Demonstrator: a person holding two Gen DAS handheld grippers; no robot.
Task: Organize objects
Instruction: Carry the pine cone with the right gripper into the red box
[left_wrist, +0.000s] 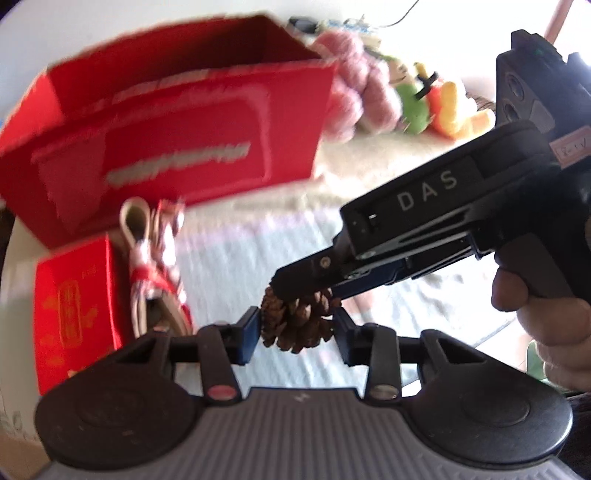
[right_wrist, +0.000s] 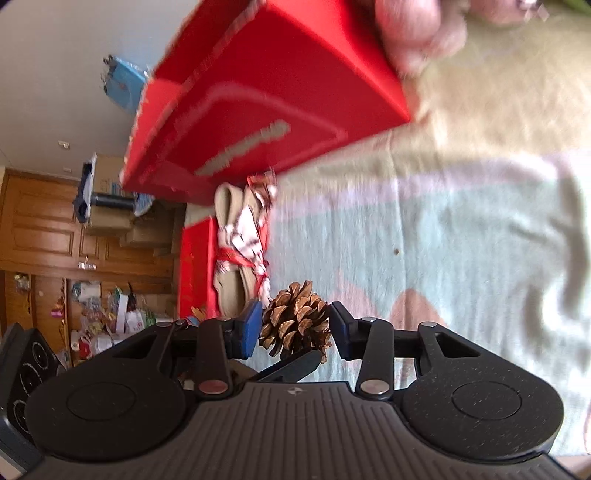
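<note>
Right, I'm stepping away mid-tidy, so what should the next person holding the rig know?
Left tool: pads pressed against the pine cone, gripping it.
Right tool: fingers flank the same cone; grip unclear.
The big red box stands open behind; small red box and ribbon-tied bundle lie beside it; plush toys sit farther back.
Done: cone in hand.
Left: stow it, probably in the big box, then the rest.

The left tongs (left_wrist: 298, 323) and right tongs (right_wrist: 295, 326) are both pinching one pine cone (right_wrist: 291, 314); the right hand (left_wrist: 546, 325) is gripping its handle.
</note>
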